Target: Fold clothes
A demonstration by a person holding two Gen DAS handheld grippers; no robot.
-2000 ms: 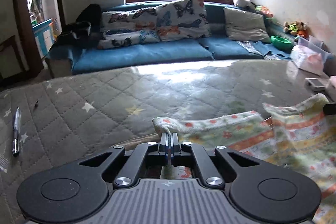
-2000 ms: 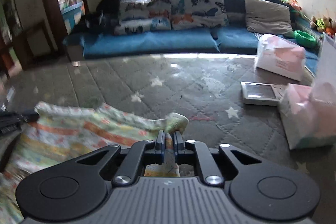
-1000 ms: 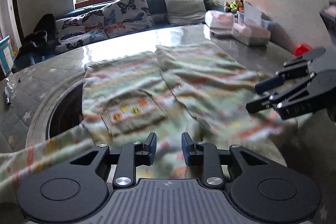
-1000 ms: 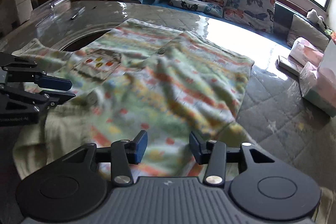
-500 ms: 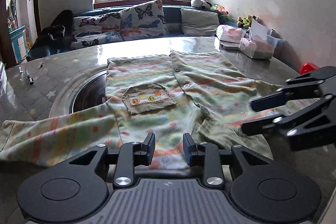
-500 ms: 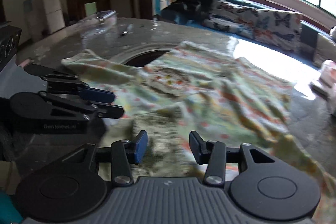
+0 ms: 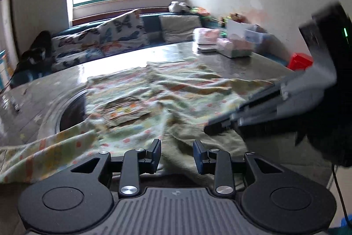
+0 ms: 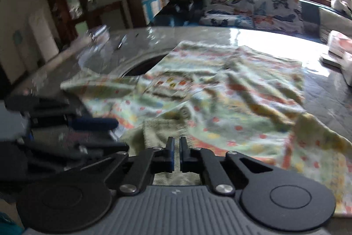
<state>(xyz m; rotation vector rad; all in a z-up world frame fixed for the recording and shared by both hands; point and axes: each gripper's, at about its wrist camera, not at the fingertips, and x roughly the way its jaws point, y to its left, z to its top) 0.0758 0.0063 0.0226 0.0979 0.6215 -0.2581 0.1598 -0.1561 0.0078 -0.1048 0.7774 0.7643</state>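
Note:
A pale green shirt (image 7: 187,89) with orange stripes and dots lies spread face up on the table, its chest pocket (image 7: 125,111) showing. My left gripper (image 7: 177,154) hovers at the near hem; its jaws are opening and the pads press on nothing. In the right wrist view the shirt (image 8: 242,91) fills the middle. My right gripper (image 8: 176,153) is shut on the olive turned-up hem (image 8: 165,131). Each gripper sees the other: the right gripper (image 7: 211,127) reaches in from the right, and the left gripper (image 8: 114,136) from the left.
The glass-topped table (image 7: 253,63) has a dark round hole (image 7: 70,111) partly under the shirt. Pink packs and boxes (image 7: 233,47) stand at its far right, near a red thing (image 7: 300,61). A pen (image 8: 121,43) lies far left. A blue sofa with butterfly cushions (image 7: 105,41) runs behind.
Both grippers let go of the shirt's far edge and came back to the near hem. The right gripper has just shut there; the left's jaws have widened a little.

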